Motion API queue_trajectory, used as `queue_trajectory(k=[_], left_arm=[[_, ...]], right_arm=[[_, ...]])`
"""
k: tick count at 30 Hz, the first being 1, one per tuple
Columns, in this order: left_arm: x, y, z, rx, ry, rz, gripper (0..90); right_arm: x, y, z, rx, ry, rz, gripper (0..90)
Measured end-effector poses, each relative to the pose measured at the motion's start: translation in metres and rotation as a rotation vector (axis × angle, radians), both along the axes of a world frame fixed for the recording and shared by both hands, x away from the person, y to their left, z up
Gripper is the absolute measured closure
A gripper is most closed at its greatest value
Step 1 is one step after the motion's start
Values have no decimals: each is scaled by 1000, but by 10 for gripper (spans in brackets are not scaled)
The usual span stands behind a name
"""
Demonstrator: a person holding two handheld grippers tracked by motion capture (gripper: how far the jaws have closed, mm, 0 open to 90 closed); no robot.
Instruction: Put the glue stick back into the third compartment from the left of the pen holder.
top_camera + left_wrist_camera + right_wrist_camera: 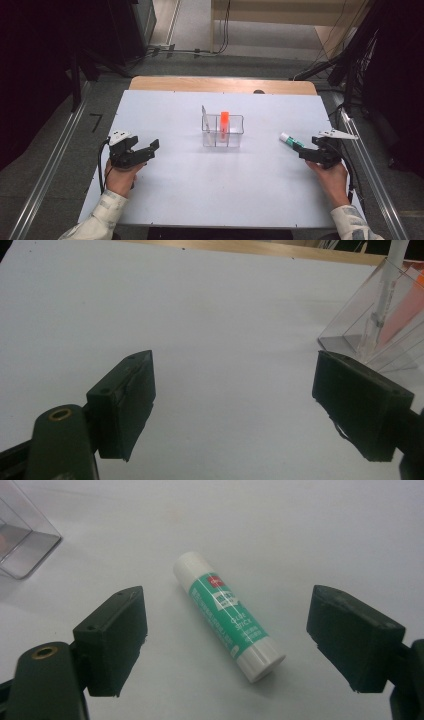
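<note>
Black jaws of our right hand-held gripper (225, 642) stand wide apart, with nothing clamped; the glue stick (227, 615) lies flat on the desk (310, 535) between them, touching neither pad. In the high view we see that same right hand-held gripper (304, 151) near the desk's right edge, with the glue stick (291, 141) just ahead of its tips, white cap pointing toward the middle. Our left hand-held gripper (235, 407) also has its jaws spread wide and empty, over bare white desk (175, 305). In the high view the left hand-held gripper (152, 150) sits near the left edge, well apart from the glue stick. Between the two, at the desk's centre, stands a clear compartmented organizer (223, 132) holding an upright orange marker (224, 123) and a thin white stick (204, 119).
</note>
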State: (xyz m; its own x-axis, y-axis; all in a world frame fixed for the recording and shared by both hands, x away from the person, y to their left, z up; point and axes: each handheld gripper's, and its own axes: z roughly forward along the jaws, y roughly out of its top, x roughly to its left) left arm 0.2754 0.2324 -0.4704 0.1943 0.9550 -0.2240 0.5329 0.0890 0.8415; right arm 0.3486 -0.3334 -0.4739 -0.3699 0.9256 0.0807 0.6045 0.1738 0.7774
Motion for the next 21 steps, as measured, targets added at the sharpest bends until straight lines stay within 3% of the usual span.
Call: queue_trajectory(k=[8, 12, 21], left_arm=[[1, -1, -1, 2, 13, 8, 178], [1, -2, -2, 4, -2, 4, 179], [1, -6, -4, 57, -11, 17, 178]], right_arm=[[6, 6, 2, -21, 1, -4, 151], [10, 7, 0, -31, 7, -6, 151], [16, 9, -2, -51, -9, -6, 151]])
